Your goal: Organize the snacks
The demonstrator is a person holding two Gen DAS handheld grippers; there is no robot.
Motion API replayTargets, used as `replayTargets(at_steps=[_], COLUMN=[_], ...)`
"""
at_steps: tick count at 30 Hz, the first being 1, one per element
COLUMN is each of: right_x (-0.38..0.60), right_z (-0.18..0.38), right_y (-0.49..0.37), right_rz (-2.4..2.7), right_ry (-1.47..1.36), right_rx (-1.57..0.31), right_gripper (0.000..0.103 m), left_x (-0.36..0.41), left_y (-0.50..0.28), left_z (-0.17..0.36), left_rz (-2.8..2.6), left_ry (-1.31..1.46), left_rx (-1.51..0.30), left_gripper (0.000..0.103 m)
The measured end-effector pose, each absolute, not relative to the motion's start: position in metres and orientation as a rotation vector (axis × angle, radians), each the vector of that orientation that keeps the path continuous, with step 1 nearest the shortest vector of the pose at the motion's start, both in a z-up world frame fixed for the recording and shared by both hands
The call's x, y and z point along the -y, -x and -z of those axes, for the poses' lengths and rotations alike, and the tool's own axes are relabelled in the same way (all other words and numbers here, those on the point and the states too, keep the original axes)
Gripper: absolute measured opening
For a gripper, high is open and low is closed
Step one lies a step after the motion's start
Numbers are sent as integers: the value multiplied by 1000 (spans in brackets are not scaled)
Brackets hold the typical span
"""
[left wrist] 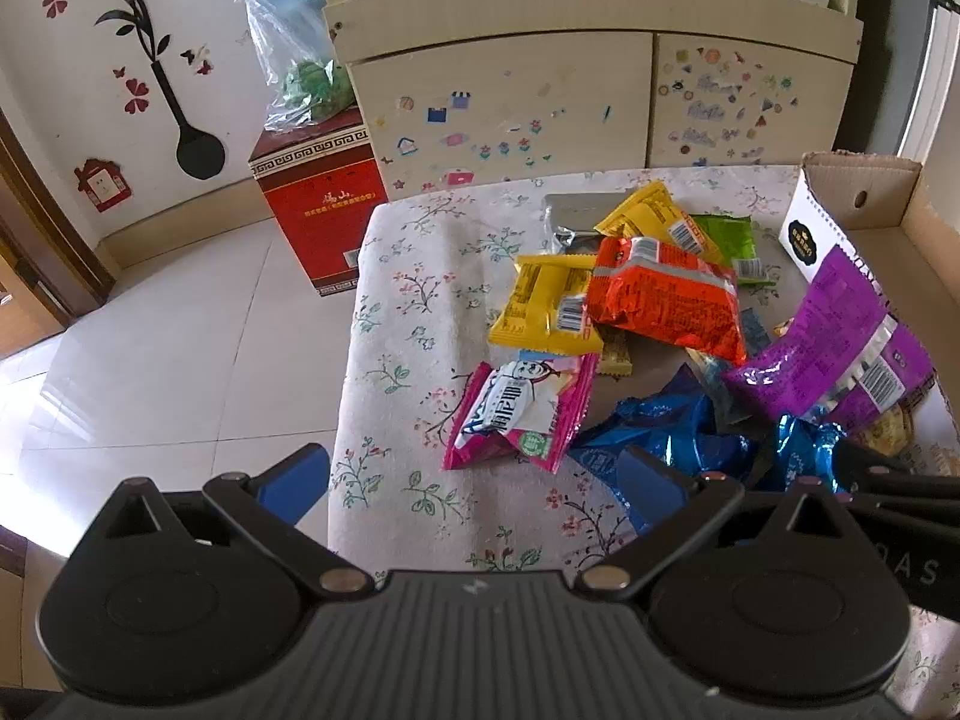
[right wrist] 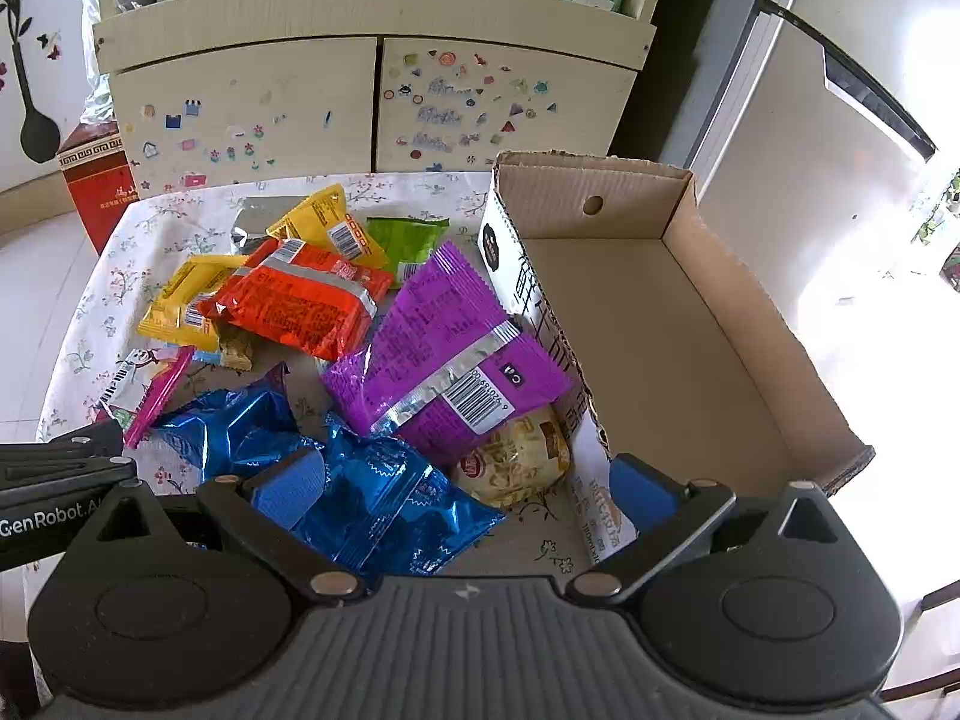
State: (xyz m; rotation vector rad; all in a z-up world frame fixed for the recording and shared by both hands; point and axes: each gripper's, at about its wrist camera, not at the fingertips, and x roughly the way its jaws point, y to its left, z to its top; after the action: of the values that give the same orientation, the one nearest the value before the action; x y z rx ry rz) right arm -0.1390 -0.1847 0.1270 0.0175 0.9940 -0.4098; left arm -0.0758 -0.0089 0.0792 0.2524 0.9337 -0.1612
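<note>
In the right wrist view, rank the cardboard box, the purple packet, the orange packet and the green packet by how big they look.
1. cardboard box
2. purple packet
3. orange packet
4. green packet
Purple lies nearer the camera than orange, so that pair is unsure.

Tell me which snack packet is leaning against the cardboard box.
The purple packet: its upper edge rests on the cardboard box wall; the others lie flat on the tablecloth.

Pale tiled floor; stickered wooden cabinet; decal-covered white wall.

snack pile on table, left of box.
</note>
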Motion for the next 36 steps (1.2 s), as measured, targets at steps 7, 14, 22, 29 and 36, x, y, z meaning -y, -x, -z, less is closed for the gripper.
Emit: replayTargets(at_steps=[7, 14, 22, 29, 36], right_x=[186, 186, 189, 192, 196], right_z=[-127, -126, -126, -127, -127], right_y=[139, 139, 140, 143, 144], right_rz=[412, 424, 414, 393, 370], right_ry=[-24, -18, -34, -49, -90], right_rx=[-992, -990, -991, -987, -984], right_gripper=[103, 103, 103, 103, 103], left_x=[11, 12, 15, 14, 14], left_y=[77, 76, 77, 77, 78], left_z=[-79, -77, -76, -75, -76], left_rz=[155, 151, 159, 175, 185], left_ry=[-259, -232, -231, -208, -195], left_rx=[-926, -954, -950, -961, -957], left_gripper=[101, 101, 101, 101, 101])
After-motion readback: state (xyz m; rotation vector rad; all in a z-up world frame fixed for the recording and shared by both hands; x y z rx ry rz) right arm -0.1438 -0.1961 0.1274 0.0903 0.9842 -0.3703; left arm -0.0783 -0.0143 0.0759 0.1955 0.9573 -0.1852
